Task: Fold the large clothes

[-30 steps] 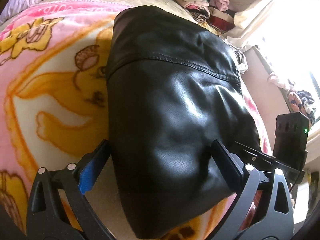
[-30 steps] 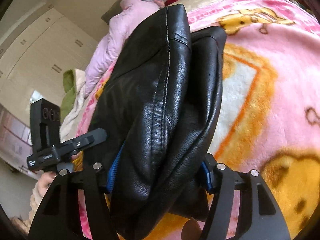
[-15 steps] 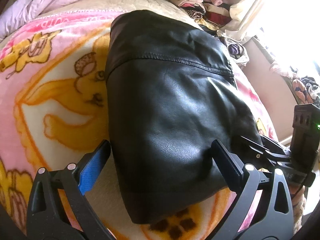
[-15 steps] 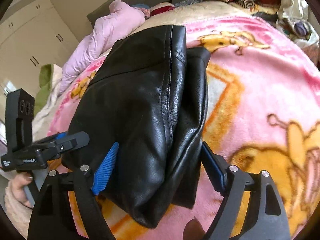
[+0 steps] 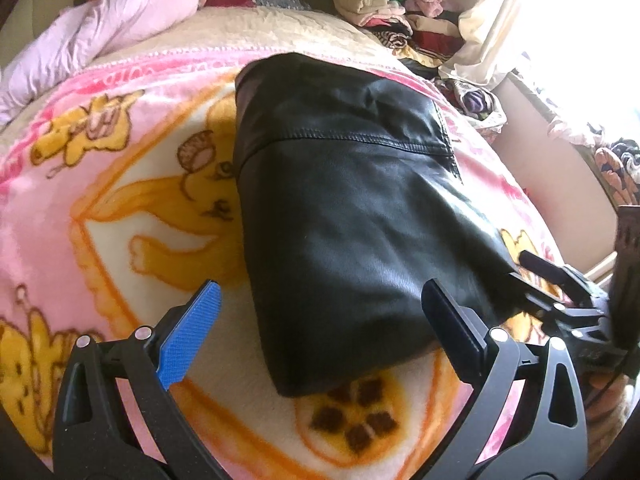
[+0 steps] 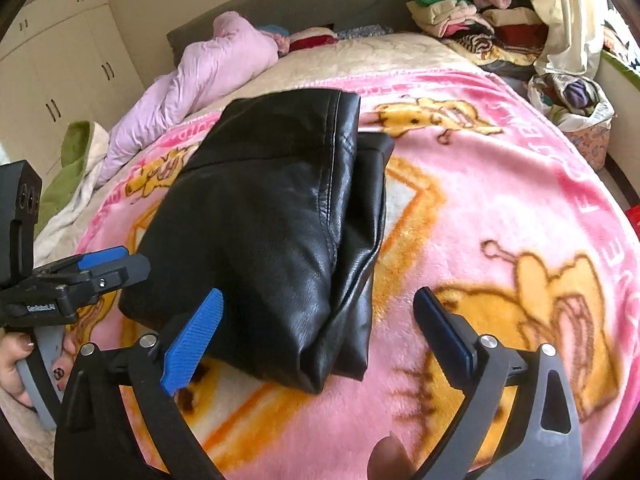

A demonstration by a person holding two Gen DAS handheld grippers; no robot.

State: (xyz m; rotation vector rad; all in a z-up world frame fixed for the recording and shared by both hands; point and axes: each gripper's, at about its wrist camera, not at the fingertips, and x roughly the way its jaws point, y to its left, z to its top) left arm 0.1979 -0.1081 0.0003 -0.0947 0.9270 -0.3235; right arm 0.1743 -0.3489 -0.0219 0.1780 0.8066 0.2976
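Both our grippers have backed off the jacket (image 6: pixel 280 216), folded mid-blanket (image 6: pixel 500 200) on the bed, clothes piled beyond. Right gripper (image 6: pixel 316 312) is opening, empty; left gripper (image 5: pixel 320 308) spread, empty.

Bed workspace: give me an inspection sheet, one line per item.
Surface: pink cartoon blanket covering the bed.
Job's things: black leather garment lying folded on the blanket.
Clutter: pink quilt; pile of clothes at the far side.
Grippers: left gripper open, garment's near end between its fingers, untouched; right gripper opening, holding nothing.
Cables: nothing seen.
Surroundings: cream wardrobe, bright window.
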